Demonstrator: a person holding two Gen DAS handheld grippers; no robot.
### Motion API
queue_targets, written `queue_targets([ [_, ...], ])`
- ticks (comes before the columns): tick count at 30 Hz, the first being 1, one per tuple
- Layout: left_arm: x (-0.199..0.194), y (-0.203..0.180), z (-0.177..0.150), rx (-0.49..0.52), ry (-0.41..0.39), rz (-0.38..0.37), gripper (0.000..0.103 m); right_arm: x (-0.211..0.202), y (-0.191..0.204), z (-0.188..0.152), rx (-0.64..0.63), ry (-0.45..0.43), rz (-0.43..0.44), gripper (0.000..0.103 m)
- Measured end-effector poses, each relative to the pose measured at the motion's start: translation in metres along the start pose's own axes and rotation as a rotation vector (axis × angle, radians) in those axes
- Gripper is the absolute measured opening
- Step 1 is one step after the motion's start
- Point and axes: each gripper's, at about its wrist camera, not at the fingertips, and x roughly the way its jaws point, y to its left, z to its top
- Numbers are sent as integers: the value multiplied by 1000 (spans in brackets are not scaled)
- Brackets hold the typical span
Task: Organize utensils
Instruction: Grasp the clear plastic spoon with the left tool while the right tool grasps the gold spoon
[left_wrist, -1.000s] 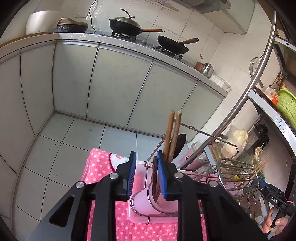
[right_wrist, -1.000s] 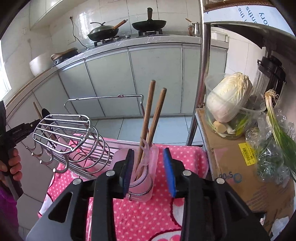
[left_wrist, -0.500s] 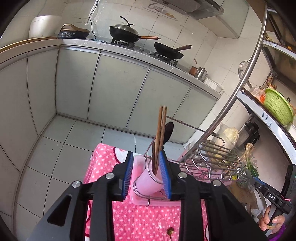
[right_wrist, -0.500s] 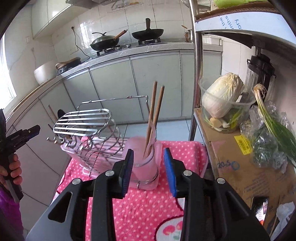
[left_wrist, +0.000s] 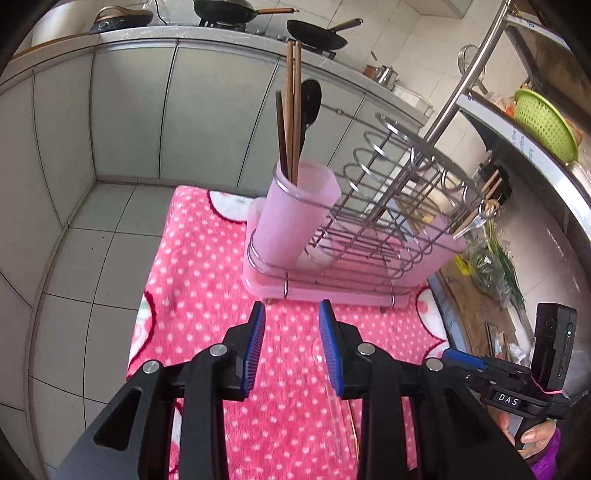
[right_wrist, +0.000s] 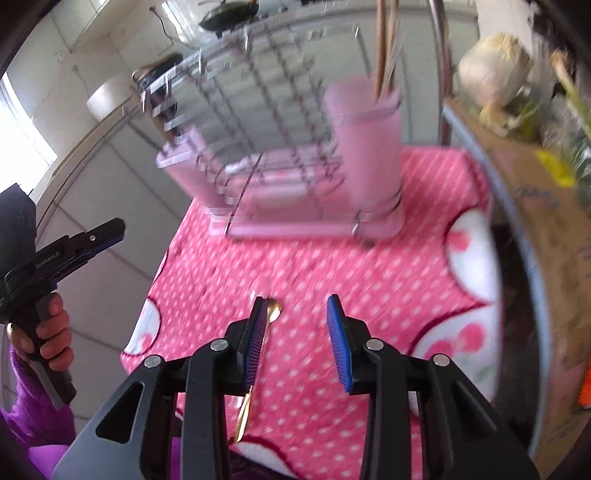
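Observation:
A pink utensil cup (left_wrist: 291, 214) stands in a wire rack (left_wrist: 388, 206) on a pink tray, holding wooden chopsticks (left_wrist: 293, 110) and a black spoon (left_wrist: 308, 107). My left gripper (left_wrist: 291, 350) is open and empty, low over the pink dotted cloth (left_wrist: 207, 280), in front of the rack. A clear utensil (left_wrist: 332, 398) lies on the cloth beside its right finger. My right gripper (right_wrist: 297, 341) is open and empty over the cloth, with a gold spoon (right_wrist: 258, 354) lying under its left finger. The rack (right_wrist: 258, 122) and second pink cup (right_wrist: 369, 147) are blurred in the right wrist view.
Grey kitchen cabinets (left_wrist: 147, 110) and tiled floor (left_wrist: 74, 258) lie beyond the cloth's left edge. A metal shelf post (left_wrist: 465, 74), a green basket (left_wrist: 543, 125) and green onions (left_wrist: 498, 266) are on the right. A cabbage (right_wrist: 495, 74) and cardboard box (right_wrist: 546, 221) stand at the right.
Both grippers have pulled back and down from the pink cups to low over the cloth. The chopsticks stay in the cups. The right view is blurred with motion.

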Motion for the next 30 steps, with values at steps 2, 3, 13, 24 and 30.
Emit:
queue_targets([
  [2,9,2,-9,-6,31,-6,29,22,5,-7,22,64,33,34],
  [3,14,4,-14,-17,48,-12,29,31,7,-9,32,93,45,32],
  [13,28,10,-30,-34,98,-41,29,95,26,-5,47,265,10,23],
  [24,26,21,-31,-59,92,-53,29,127,36,0,20,333,-111,15],
  [30,36,14,-31,-41,134,-45,29,128,37,0,14,287,-113,6],
])
